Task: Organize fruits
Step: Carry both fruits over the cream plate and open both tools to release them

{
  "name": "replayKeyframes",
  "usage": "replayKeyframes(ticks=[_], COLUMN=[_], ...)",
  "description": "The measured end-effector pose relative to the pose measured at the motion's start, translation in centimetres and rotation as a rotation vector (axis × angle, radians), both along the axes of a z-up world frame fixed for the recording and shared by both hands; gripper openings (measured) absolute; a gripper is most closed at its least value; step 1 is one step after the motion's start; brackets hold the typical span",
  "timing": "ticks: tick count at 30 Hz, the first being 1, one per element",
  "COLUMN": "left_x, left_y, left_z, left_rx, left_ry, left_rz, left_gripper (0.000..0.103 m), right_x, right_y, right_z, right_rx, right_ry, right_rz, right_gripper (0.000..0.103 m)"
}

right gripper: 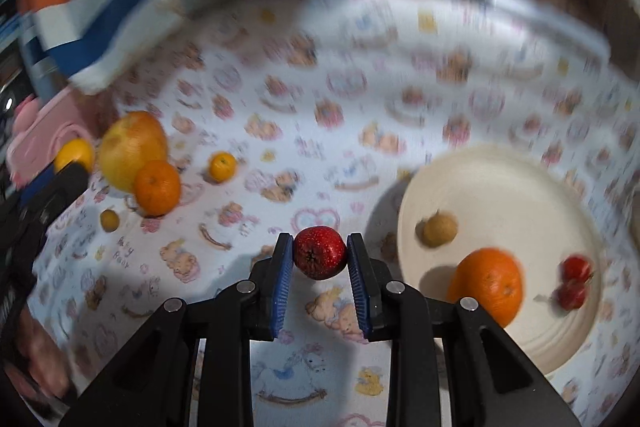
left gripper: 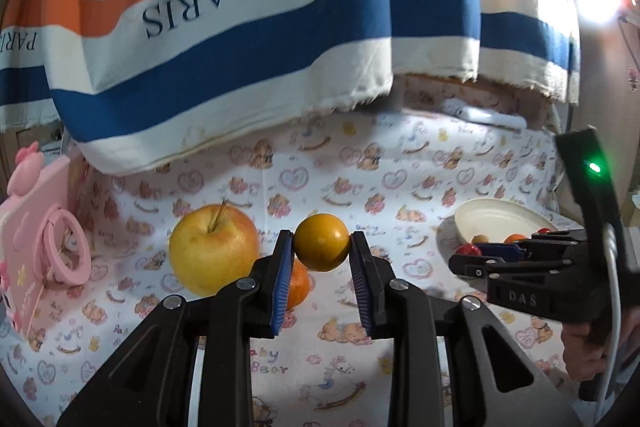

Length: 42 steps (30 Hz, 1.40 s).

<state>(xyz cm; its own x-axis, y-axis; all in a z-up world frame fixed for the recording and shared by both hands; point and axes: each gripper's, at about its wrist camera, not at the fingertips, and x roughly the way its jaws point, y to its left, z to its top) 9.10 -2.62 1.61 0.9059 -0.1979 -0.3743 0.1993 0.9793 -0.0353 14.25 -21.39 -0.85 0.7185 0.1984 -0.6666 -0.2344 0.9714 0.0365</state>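
The left gripper (left gripper: pixel 322 247) is clamped on a small yellow-orange citrus fruit (left gripper: pixel 322 242), blue pads (left gripper: pixel 282 267) pressing both its sides at the fingertips. The right gripper (right gripper: pixel 320 257) pinches a small red fruit (right gripper: pixel 319 257) the same way at its tips. A hand (left gripper: pixel 588 351) grips the right gripper's handle.
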Motion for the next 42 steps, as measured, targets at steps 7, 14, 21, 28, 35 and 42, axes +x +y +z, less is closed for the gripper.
replayKeyframes(ticks=[7,14,21,28,35,42], left_x=[-0.8,-1.3,-1.9,-2.3,-2.3,-2.2], left_y=[-0.4,-1.2,-1.5,-1.2,-1.0,-1.8], left_z=[0.2,0.0,0.1,0.2,0.2,1.3], left_rx=[0.007,0.027,0.033,0.012,0.006,-0.008], left_ry=[-0.054,-0.080,-0.110,-0.131,-0.132,-0.121], left_rz=[0.001,-0.022,-0.041,-0.044,-0.041,-0.083], left_gripper=[0.027,0.027,0.027,0.027,0.027,0.027], right_x=[-2.6,-3.6,-4.1,-4.4,-4.8,-6.1], right_y=[-0.5,-0.2,-0.2,-0.5,-1.1,-4.8], right_z=[1.8,2.1,2.1,2.1,3.1,5.9], right_rx=[0.050,0.058,0.079,0.084,0.099,0.056], right_ry=[-0.172,-0.236,-0.250,-0.270,-0.299,-0.373], right_rz=[0.020,0.034,0.043,0.043,0.039,0.036], right_gripper=[0.028,0.028,0.029,0.029,0.029,0.028])
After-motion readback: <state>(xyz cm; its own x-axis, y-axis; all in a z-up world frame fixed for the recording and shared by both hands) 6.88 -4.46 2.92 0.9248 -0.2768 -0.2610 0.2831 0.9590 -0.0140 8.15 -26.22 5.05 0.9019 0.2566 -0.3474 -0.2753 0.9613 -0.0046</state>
